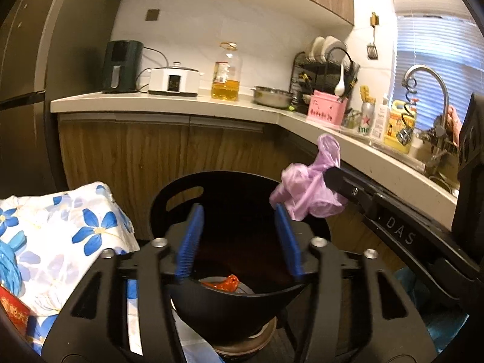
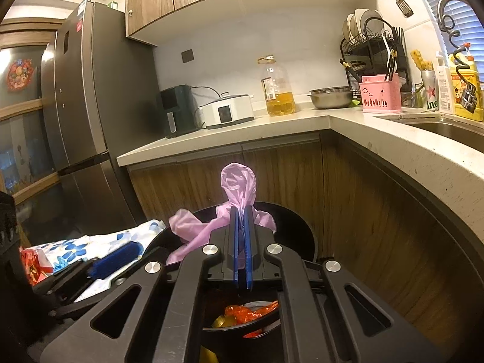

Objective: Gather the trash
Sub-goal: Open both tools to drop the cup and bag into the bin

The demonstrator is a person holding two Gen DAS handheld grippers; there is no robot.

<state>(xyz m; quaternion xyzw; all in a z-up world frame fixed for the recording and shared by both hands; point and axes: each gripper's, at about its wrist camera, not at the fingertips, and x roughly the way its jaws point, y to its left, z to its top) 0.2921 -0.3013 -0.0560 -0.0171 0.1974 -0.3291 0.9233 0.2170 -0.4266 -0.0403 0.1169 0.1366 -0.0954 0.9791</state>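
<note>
A black trash bin point(image 1: 181, 195) stands on the floor below both grippers, with orange wrappers point(image 1: 225, 282) at its bottom. My right gripper point(image 2: 241, 211) is shut on a crumpled purple plastic bag point(image 2: 237, 181) and holds it above the bin's rim point(image 2: 296, 214). In the left wrist view the bag point(image 1: 305, 189) hangs from the right gripper's fingers point(image 1: 335, 177) at the bin's right edge. My left gripper point(image 1: 239, 211) is open and empty over the bin's mouth; its blue pad point(image 2: 116, 257) shows in the right wrist view.
A blue-flowered cloth point(image 1: 60, 220) lies left of the bin. The L-shaped counter point(image 2: 378, 139) wraps behind and to the right, carrying an oil bottle point(image 2: 276, 87), a cooker point(image 2: 227, 110), a steel bowl point(image 2: 331, 96) and a pink basket point(image 2: 381, 96). A fridge point(image 2: 84, 106) stands on the left.
</note>
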